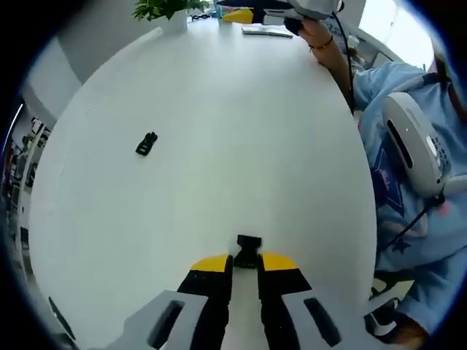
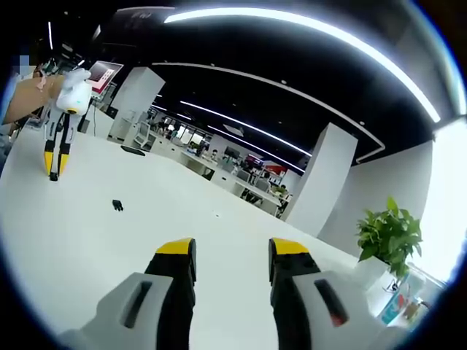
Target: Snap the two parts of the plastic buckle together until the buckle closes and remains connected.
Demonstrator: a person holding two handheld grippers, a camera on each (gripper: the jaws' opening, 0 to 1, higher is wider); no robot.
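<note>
On the round white table lies one black buckle part, also seen small in the right gripper view. The other black buckle part sits between the yellow tips of my left gripper, which is shut on it. That left gripper appears at the far left of the right gripper view, held by a hand above the table. My right gripper is open with nothing between its jaws; it also shows at the table's far side.
A potted plant stands near the table's far edge, with papers beside it. A person in light blue clothing stands along the table's right edge. Office desks and pillars lie beyond.
</note>
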